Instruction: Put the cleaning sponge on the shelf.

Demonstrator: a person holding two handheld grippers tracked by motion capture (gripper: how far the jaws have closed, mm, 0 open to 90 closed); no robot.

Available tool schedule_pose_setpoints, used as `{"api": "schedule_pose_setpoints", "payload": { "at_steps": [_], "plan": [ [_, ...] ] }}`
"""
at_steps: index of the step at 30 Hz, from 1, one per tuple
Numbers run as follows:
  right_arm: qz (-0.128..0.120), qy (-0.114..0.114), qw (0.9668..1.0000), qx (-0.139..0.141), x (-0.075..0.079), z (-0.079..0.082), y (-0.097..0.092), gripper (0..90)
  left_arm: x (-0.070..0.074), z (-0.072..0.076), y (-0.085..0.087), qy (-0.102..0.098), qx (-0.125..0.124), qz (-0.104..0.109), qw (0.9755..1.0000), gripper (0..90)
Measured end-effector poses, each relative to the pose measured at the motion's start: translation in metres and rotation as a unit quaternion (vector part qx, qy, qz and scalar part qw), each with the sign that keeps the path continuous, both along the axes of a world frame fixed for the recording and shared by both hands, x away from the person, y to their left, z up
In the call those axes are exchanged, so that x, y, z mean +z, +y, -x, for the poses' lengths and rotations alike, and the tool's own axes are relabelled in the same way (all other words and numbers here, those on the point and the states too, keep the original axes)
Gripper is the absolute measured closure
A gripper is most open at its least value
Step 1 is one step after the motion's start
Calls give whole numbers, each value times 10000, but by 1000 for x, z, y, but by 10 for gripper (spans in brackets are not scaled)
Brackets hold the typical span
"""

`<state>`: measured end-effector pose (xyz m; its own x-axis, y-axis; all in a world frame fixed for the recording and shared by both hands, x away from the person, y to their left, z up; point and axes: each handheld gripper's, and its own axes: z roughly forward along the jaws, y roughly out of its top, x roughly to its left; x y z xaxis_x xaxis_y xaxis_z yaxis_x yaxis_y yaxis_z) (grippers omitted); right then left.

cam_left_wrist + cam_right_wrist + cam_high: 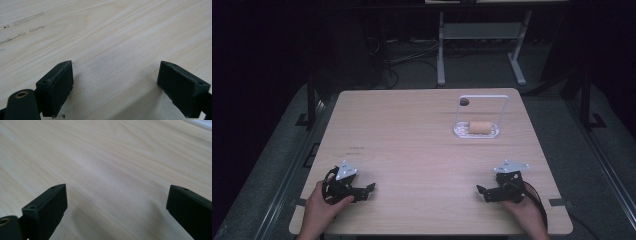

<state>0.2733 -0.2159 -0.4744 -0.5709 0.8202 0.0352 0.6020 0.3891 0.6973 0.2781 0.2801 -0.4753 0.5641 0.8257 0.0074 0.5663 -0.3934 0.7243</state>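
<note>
near edge of table [422, 150], left corner: left gripper [368, 190], held in a hand [319, 210], resting low on the wood; jaws spread wide, nothing between them; bare wood grain between the two black fingers [56, 86] in the left gripper view.

near edge, right corner: right gripper [482, 192], held in the other hand [527, 215], jaws likewise released and empty, pointing inward toward the table's middle; fingers [47, 207] well apart over plain wood in the right gripper view.

near left of centre: a few faint dark marks [357, 148] on the surface.

far right quarter of the table: white stand [482, 117], flat base with an upright wire-like frame rising from it. on the base, a tan roll [481, 127], short cylinder lying on its side, touching the base; material too small to tell.

beyond the far edge: legs of another table [482, 45], loose cables on a dark floor.

progress, judged: nothing started. roll well apart from both grippers, unheld, seated on the stand. all left to do: reach across, close on the roll, move it.
</note>
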Motion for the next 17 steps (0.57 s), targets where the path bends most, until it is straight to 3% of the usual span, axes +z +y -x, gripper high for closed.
{"api": "schedule_pose_setpoints", "payload": {
  "at_steps": [5,17],
  "plan": [
    [5,-21,10000,3,-7,3,4,23,0,0,0,0,-1,-1,10000,129],
    [-11,-32,10000,-18,-8,3,4,23,0,0,0,-1,1,1,10000,129]
  ]
}}
